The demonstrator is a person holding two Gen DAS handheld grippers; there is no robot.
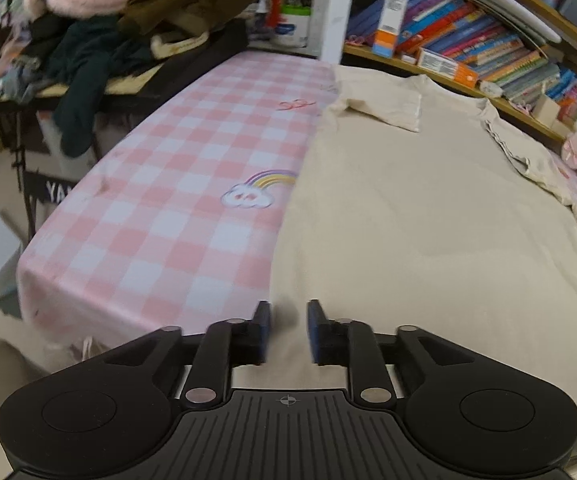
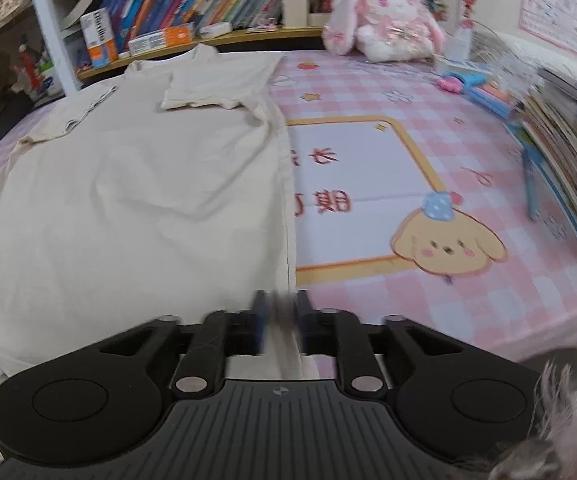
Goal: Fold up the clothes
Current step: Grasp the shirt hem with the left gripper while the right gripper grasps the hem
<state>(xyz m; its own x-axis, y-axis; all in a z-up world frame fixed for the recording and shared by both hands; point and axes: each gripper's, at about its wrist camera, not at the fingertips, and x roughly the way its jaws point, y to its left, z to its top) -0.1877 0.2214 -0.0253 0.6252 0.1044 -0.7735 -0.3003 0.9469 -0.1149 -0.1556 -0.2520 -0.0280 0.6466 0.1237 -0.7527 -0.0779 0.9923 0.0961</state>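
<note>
Left gripper point(image 1: 288, 330) sits at the near hem of the cream T-shirt point(image 1: 428, 220), at its left corner; jaws partly apart with a clear gap, cloth lying under them, nothing clamped. Right gripper point(image 2: 280, 326) is at the hem's right corner, jaws narrow, with the shirt edge point(image 2: 288, 344) running between the pads; blur hides whether it is actually pinched.

The shirt lies flat on the pink checked tablecloth point(image 1: 176, 184). Long axis runs near to far: hem near, collar far toward the bookshelf point(image 2: 216, 40). Both short sleeves are folded inward onto the body.

Left wrist view only: a rainbow-and-cloud print point(image 1: 254, 190) just left of the shirt, a heap of dark clothes point(image 1: 88, 60) on a side table at far left, and a black panel with white letters "YA" point(image 1: 54, 192), the rest cut off.

Right wrist view only: a pink plush rabbit point(image 2: 384, 20) at the far edge, a cartoon puppy print point(image 2: 448, 244) with red Chinese characters seen upside down, not readable, and slanted books point(image 2: 568, 152) at right. A box on the shelf point(image 2: 98, 36) carries vertical lettering too blurred to read.
</note>
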